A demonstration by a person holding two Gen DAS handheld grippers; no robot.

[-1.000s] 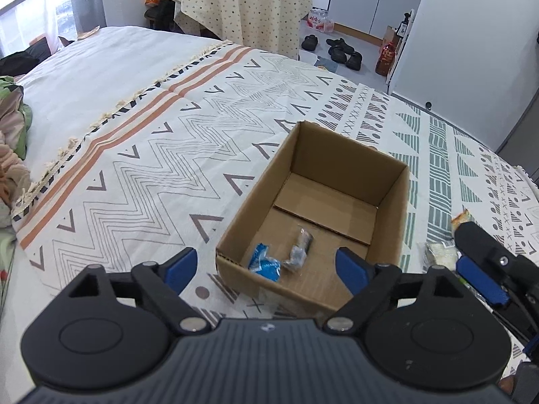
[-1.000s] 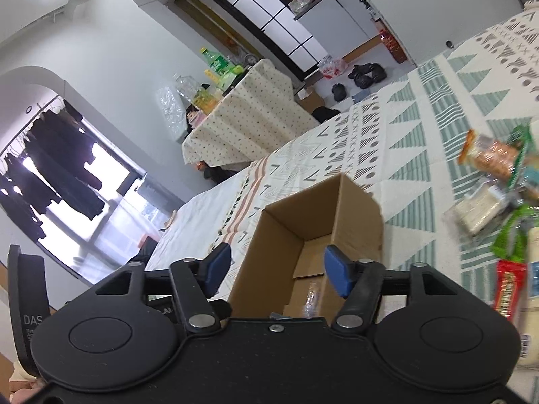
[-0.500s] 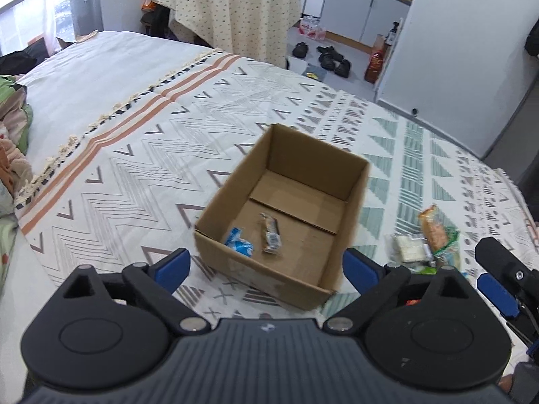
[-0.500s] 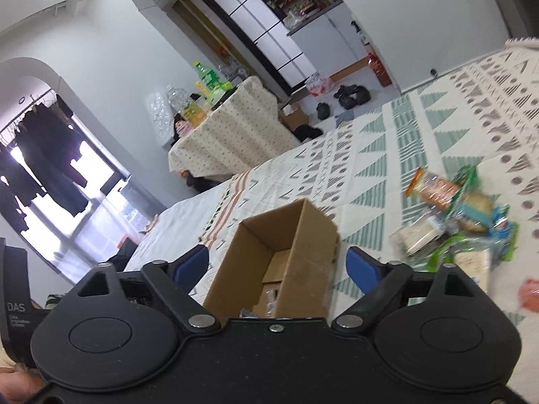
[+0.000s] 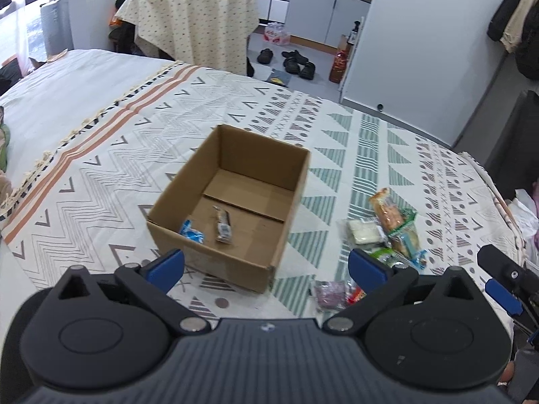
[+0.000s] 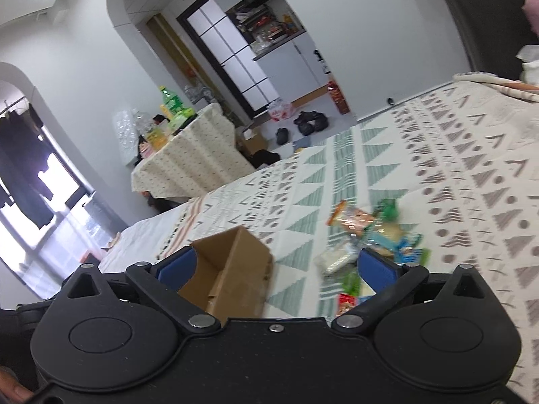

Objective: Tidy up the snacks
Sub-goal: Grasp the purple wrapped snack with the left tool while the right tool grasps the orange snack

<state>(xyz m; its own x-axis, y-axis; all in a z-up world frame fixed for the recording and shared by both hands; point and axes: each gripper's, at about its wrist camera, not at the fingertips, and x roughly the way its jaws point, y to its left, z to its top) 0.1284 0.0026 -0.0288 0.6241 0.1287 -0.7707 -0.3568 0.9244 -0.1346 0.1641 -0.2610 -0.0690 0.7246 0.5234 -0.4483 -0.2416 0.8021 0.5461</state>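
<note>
An open cardboard box (image 5: 283,202) stands on the patterned bedspread; it also shows in the right wrist view (image 6: 249,269). Inside lie a blue packet (image 5: 192,232) and a brown wrapped bar (image 5: 223,225). A pile of snack packets (image 5: 387,229) lies to the right of the box, also seen in the right wrist view (image 6: 367,239). My left gripper (image 5: 266,267) is open and empty, held above the box's near edge. My right gripper (image 6: 276,266) is open and empty, between box and pile; it shows at the left wrist view's right edge (image 5: 505,282).
The bedspread (image 5: 101,155) covers the bed. A purple packet and a red packet (image 5: 337,294) lie near the bed's front. Beyond the bed stand a cloth-covered table (image 5: 195,23) with bottles, shoes (image 5: 296,62) on the floor and a white wall.
Both grippers have pulled back and up from the box and opened wider. The snack pile has come into the left wrist view.
</note>
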